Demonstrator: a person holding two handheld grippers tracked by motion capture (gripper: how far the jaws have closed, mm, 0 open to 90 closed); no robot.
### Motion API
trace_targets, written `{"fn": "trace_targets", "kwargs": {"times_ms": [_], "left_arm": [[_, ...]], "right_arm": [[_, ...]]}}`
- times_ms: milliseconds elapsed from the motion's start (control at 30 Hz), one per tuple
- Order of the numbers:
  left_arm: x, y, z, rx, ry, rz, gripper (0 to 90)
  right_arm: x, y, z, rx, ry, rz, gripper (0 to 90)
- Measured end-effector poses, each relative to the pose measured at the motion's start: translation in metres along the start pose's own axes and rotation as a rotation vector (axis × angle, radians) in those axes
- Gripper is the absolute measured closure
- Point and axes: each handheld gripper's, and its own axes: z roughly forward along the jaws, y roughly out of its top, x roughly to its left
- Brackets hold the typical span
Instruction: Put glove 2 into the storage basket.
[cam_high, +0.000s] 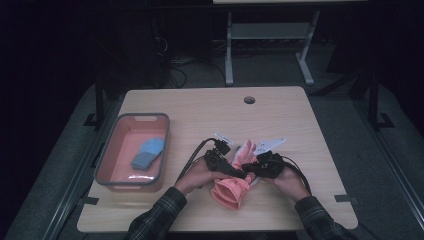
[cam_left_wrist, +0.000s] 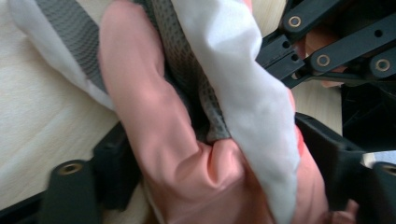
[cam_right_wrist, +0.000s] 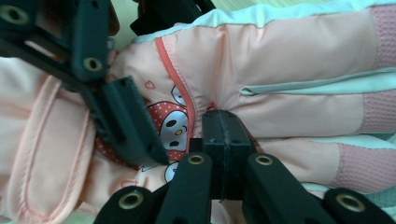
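Note:
A pink child's glove (cam_high: 231, 191) with a cartoon print lies at the middle front of the table, on a second glove with a white and grey-mesh side (cam_left_wrist: 243, 93). My left gripper (cam_high: 239, 172) reaches in from the left, and bunched pink fabric (cam_left_wrist: 159, 116) is pinched between its jaws (cam_left_wrist: 219, 163). My right gripper (cam_high: 252, 170) comes in from the right with its jaws together (cam_right_wrist: 222, 126), tips against the printed back of the glove (cam_right_wrist: 280, 56). One toothed finger (cam_right_wrist: 126, 126) of the left gripper lies across the glove beside it.
A grey-rimmed pink tub (cam_high: 105, 160) stands at the table's left with a blue folded item (cam_high: 149, 152) inside. White tags or wrappers (cam_high: 270, 144) lie just behind the gloves. A cable hole (cam_high: 249, 99) sits near the far edge.

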Motion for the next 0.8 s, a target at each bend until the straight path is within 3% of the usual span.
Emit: {"fn": "trace_targets", "kwargs": {"times_ms": [167, 267, 400, 567, 667, 800], "left_arm": [[0.000, 0.000, -0.002, 0.008, 0.032, 0.009, 40.8], [0.001, 0.000, -0.003, 0.005, 0.031, 0.011, 48.0], [-0.003, 0.001, -0.004, 0.005, 0.037, 0.026, 54.3], [-0.008, 0.001, -0.008, -0.024, 0.033, 0.031, 57.6], [-0.011, 0.002, -0.012, -0.024, 0.030, 0.031, 58.7], [-0.014, 0.003, -0.019, -0.039, 0.030, 0.031, 59.6]], "right_arm": [[-0.003, 0.000, -0.004, -0.018, 0.008, 0.014, 89.2], [-0.007, 0.000, -0.015, -0.051, 0.068, 0.061, 72.6], [-0.008, -0.007, -0.033, -0.095, 0.036, 0.074, 55.2], [-0.018, -0.022, -0.050, -0.114, -0.111, 0.096, 36.2], [-0.029, -0.031, -0.057, -0.134, -0.182, 0.157, 29.8], [-0.047, -0.044, -0.059, -0.118, -0.303, 0.217, 23.1]]}}
